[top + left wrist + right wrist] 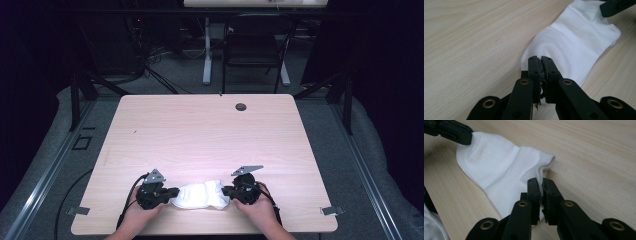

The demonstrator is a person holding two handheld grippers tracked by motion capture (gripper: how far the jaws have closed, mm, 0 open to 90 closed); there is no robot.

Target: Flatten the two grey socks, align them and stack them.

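Sock [202,195], white, lies flat near the table's [200,130] front edge, approx 6 o'clock on the top, stretched sideways btwn both grippers. L gripper [172,191] sits at the sock's 9 o'clock end, jaws pressed together on the fabric edge; in the left gripper view the cloth is pinched right at the tips. R gripper [226,190] at the 3 o'clock end, jaws likewise clamped on the cuff edge. Both hands [257,207] come in from 6 o'clock, forearms angled slightly inward, w/ grippers held low & pointing at each other across the sock.
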